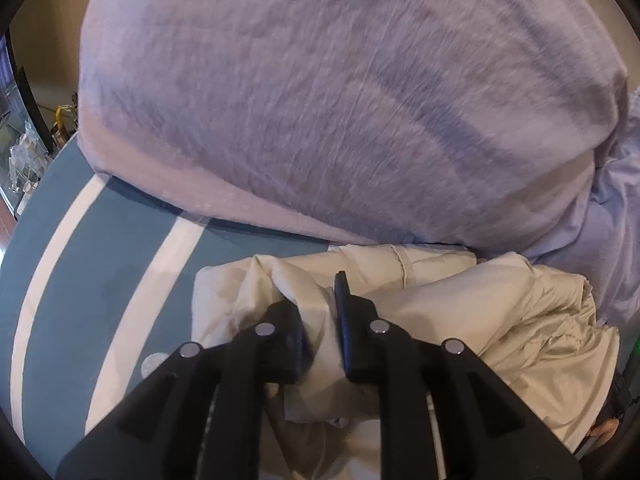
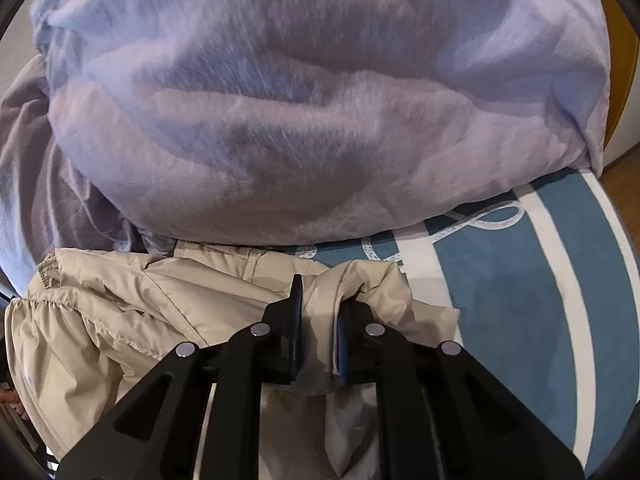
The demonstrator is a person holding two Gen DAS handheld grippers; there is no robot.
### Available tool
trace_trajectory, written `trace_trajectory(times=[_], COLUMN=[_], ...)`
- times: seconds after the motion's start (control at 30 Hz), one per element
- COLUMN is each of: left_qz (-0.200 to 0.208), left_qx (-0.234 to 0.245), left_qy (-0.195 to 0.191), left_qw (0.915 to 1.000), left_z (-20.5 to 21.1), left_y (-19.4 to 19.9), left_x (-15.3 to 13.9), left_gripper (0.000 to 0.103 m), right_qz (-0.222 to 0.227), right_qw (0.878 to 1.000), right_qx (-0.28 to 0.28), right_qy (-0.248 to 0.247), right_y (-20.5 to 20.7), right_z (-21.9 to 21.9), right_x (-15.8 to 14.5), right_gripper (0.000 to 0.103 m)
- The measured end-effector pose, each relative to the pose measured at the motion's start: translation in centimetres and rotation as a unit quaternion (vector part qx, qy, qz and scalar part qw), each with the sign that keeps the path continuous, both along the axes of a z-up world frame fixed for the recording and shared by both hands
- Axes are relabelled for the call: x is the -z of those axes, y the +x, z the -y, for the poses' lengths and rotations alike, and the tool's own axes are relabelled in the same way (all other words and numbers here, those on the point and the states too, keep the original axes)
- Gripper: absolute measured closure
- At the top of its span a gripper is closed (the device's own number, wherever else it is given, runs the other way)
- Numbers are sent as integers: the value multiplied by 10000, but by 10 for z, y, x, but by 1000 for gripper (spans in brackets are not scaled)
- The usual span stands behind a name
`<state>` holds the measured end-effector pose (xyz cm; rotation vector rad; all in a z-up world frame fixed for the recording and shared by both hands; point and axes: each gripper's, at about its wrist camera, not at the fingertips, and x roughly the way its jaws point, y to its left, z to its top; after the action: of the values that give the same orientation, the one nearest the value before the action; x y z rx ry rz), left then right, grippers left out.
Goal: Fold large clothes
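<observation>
because a fold needs two matched corners, each gripper pinches an edge of the beige jacket (image 1: 460, 304): the left gripper (image 1: 320, 312) and right gripper (image 2: 320, 312) both have jaws clenched on its fabric. the jacket lies bunched on the blue striped bedspread (image 1: 120, 240), just below the lilac duvet (image 1: 340, 100).

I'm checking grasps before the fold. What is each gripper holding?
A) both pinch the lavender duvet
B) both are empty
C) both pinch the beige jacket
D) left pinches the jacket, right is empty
C: in each wrist view, beige jacket fabric is bunched between the jaws of the left gripper and the right gripper.
</observation>
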<state>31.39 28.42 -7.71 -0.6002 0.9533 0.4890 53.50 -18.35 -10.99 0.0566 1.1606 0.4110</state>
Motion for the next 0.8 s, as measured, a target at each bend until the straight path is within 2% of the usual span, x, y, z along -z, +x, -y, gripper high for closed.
trace_trajectory(times=[0.07,0.13,0.23,0.3,0.37,0.43,0.5,0.67,0.8], left_qz=[-49,-54,24,106,178,227,314,467,526], left_qx=[-9,-2,9,2,-15,-80,-74,114,498], left_qy=[-70,-190,-336,-351,-282,15,293,410,468], left_qw=[10000,9998,9994,9993,9994,9997,9991,9980,9963], left_z=[-1,-3,-5,-6,-6,-3,2,21,55], left_y=[5,8,7,4,0,-5,-10,-13,-7], left_x=[5,8,4,-2,-12,-24,-38,-57,-59], left_gripper=[81,71,58,50,41,26,24,24,24], right_qz=[-105,-282,-418,-338,-27,144,233,248,158], right_qw=[9999,9991,9968,9960,9964,9964,9968,9968,9939], right_qx=[78,225,431,544,645,604,486,-172,-831], right_qy=[67,240,528,622,555,576,593,744,714], right_y=[2,5,5,2,-4,-9,-17,-37,-56], right_z=[1,6,19,27,35,40,39,5,-40], right_x=[3,3,-6,-18,-35,-48,-59,-75,-78], right_gripper=[85,83,74,64,46,45,45,45,45])
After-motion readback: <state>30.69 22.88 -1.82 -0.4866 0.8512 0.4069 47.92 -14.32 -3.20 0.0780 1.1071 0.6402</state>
